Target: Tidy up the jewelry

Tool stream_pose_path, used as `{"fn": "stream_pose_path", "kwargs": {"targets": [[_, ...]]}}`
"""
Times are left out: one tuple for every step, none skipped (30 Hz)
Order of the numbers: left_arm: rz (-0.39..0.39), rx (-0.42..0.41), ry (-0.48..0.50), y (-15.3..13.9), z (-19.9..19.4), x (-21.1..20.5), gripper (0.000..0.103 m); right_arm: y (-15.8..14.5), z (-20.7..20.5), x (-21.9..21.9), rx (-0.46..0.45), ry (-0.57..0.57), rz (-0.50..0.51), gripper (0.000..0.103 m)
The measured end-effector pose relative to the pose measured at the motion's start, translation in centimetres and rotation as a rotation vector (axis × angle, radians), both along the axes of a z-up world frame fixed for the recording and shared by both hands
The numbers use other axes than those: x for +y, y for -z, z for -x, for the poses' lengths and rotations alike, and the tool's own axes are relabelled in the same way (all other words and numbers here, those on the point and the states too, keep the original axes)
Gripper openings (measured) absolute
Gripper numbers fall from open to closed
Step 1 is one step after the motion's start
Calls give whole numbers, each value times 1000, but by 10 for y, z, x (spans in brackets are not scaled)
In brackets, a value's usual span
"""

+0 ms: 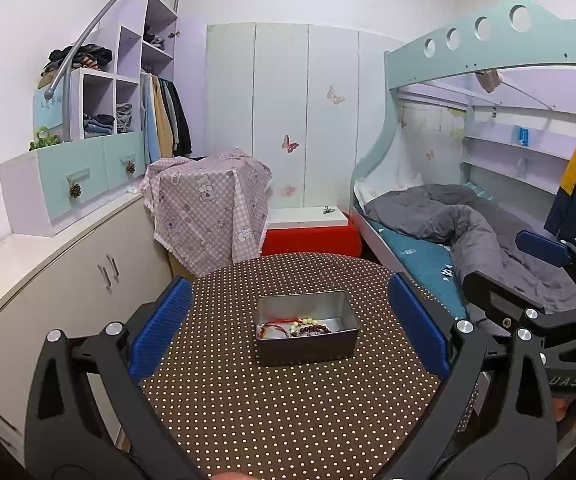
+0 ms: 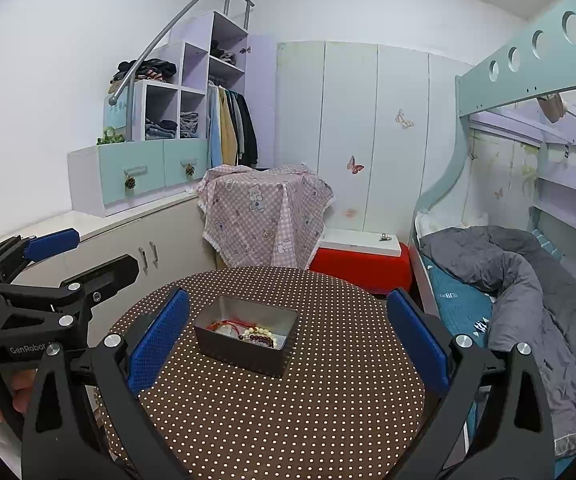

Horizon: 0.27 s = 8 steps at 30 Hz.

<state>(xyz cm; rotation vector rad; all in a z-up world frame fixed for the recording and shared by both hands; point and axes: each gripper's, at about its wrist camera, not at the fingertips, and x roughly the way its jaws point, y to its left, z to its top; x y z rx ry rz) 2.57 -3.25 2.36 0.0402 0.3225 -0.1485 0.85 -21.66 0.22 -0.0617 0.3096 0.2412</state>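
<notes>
An open metal tin (image 1: 308, 350) stands on the round table with the brown polka-dot cloth (image 1: 272, 420). Inside lie a red string bracelet (image 1: 276, 326) and beaded bracelets (image 1: 312, 327) of cream and dark red beads. The tin (image 2: 244, 354) and its beaded bracelets (image 2: 262, 336) also show in the right wrist view. My left gripper (image 1: 288, 332) is open and empty, held above the table with the tin between its blue pads. My right gripper (image 2: 284, 340) is open and empty, with the tin toward its left pad. Each gripper shows at the edge of the other's view.
A low cabinet (image 1: 68, 264) runs along the left. A box under a pink checked cloth (image 1: 212, 208) and a red box (image 1: 312, 236) stand behind the table. A bunk bed with a grey duvet (image 1: 468, 224) is on the right.
</notes>
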Motion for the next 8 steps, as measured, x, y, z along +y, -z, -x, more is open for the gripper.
{"fn": "stream_pose_path", "kwargs": {"targets": [[0, 5, -1, 0, -1, 0, 96, -1, 0, 0, 0, 0, 1, 95], [1, 10, -1, 0, -1, -1, 96, -1, 0, 0, 0, 0, 2, 95], [2, 15, 0, 0, -3, -1, 96, -1, 0, 0, 0, 0, 2, 95], [3, 20, 2, 0, -3, -1, 96, 0, 0, -1, -1, 0, 1, 95], [4, 22, 3, 1, -4, -1, 96, 0, 1, -1, -2, 0, 1, 95], [4, 25, 5, 1, -4, -1, 96, 0, 2, -1, -2, -1, 1, 95], [4, 27, 4, 2, -4, -1, 96, 0, 1, -1, -1, -1, 3, 95], [3, 30, 3, 2, -4, -2, 96, 0, 1, 0, -1, 2, 3, 95]]}}
